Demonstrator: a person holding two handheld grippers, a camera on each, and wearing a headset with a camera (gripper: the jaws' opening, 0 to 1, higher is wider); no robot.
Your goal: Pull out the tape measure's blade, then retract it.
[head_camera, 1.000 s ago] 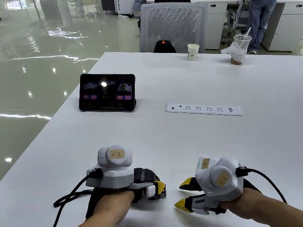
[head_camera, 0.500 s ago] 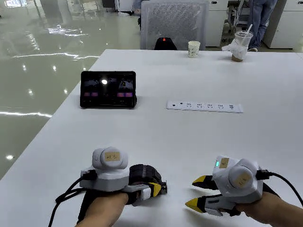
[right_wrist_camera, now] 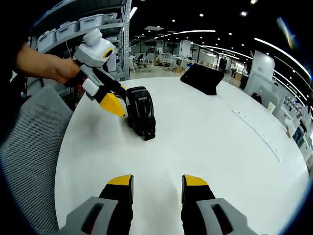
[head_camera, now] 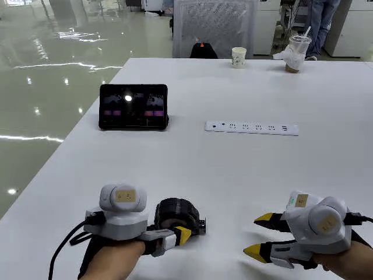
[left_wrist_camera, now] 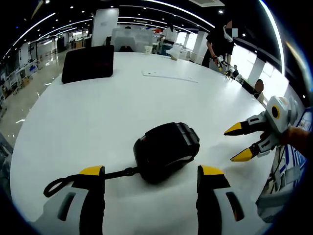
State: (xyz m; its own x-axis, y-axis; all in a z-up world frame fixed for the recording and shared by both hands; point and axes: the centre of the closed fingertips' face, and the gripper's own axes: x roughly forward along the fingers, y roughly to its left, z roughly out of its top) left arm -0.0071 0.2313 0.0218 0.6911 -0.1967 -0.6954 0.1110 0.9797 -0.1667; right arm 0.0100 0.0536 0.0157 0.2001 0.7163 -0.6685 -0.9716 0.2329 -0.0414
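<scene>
We work at the white bench (head_camera: 233, 163), where the black tape measure (head_camera: 176, 214) lies near the front edge with its blade in. Its blade mouth seems to face right and its strap (left_wrist_camera: 83, 177) trails back between our spread left tongs (left_wrist_camera: 151, 171), the nearer pair, just behind it. Our right tongs (head_camera: 257, 235), spread and empty, sit apart to its right

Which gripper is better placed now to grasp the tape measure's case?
Left. The tape measure lies just ahead of the left gripper, between its open fingers. The right gripper, also open, stands well apart from it, so it would likely have to travel first.
</scene>
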